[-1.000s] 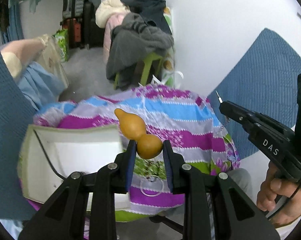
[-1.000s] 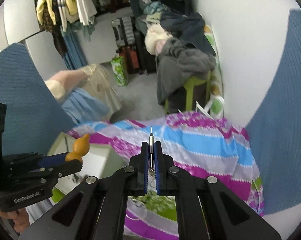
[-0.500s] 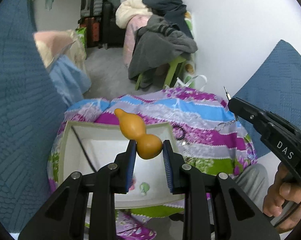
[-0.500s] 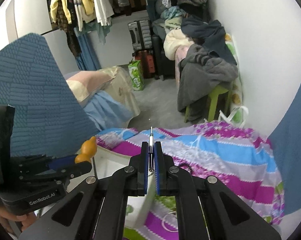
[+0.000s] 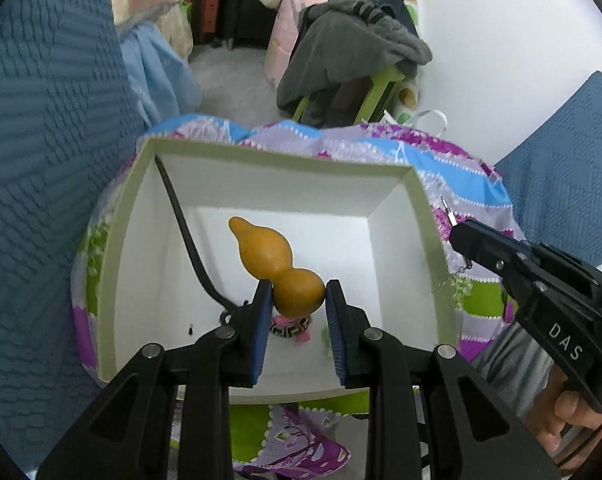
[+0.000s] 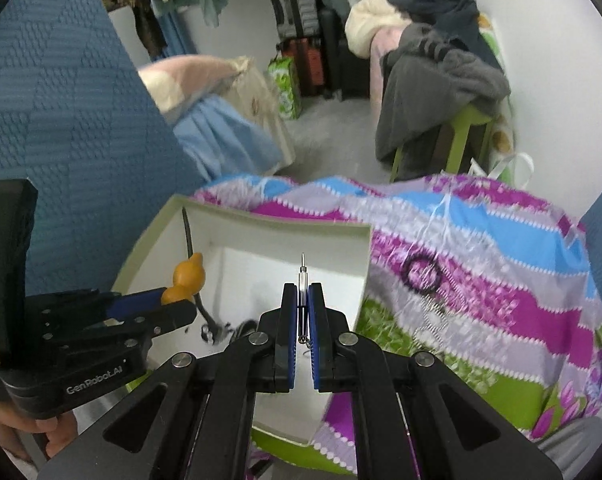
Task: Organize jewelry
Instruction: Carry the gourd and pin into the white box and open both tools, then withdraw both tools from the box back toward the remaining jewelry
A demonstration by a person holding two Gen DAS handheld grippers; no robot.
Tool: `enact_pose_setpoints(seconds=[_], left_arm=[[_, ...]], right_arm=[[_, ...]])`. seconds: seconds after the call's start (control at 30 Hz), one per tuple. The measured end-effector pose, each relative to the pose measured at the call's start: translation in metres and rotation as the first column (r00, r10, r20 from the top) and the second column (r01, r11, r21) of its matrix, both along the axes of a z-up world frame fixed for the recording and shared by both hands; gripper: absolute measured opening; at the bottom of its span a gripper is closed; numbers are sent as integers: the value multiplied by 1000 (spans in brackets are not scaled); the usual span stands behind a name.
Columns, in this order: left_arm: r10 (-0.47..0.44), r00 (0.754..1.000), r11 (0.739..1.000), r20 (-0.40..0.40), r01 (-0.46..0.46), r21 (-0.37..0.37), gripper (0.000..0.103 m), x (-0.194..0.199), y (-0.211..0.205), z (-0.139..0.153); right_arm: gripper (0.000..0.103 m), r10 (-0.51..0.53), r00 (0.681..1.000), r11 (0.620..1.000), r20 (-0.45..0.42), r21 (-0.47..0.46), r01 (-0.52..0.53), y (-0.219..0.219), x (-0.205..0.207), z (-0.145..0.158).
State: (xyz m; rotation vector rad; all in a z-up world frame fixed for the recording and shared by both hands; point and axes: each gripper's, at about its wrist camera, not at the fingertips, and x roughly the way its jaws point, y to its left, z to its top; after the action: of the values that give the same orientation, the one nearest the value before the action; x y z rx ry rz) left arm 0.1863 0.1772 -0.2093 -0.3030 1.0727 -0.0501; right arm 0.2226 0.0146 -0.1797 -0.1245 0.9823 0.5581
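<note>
Gourd pendant [image 5: 279,264]: hard, smooth, light, slip-prone; left tongs [image 5: 297,308] clamp its wide lower bulb above the white box [image 5: 429,216]. Metal pin pendant [image 6: 302,280] with fine chain: thin, stiff, easily dropped; right tongs [image 6: 302,304] closed on its shaft.

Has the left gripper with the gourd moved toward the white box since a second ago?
Yes. The left gripper, shut on the gourd, was over the striped cloth beside the white box; now it is over the box's interior.
</note>
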Motion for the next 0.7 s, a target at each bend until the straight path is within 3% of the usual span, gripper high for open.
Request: enact_pose_setpoints(seconds=[0.2, 0.33, 0.4, 0.47, 0.7], left_arm=[[6, 999, 1000, -46, -7, -18, 28, 0, 1, -20], [16, 999, 1000, -52, -17, -24, 29, -1, 3, -18], [32, 998, 999, -63, -33, -17, 44, -1, 5, -15], [47, 998, 999, -41, -48, -13, 58, -3, 7, -8], [65, 996, 997, 56, -66, 27, 59, -13, -1, 33]], right_arm=[[4, 15, 999, 1000, -44, -3, -15, 4, -1, -20], [8, 22, 997, 999, -76, 33, -19, 2, 3, -19], [21, 32, 997, 999, -66, 40, -29, 1, 3, -14], [25, 43, 998, 998, -52, 50, -41, 0, 2, -5], [27, 70, 997, 994, 29, 86, -72, -14, -2, 35]])
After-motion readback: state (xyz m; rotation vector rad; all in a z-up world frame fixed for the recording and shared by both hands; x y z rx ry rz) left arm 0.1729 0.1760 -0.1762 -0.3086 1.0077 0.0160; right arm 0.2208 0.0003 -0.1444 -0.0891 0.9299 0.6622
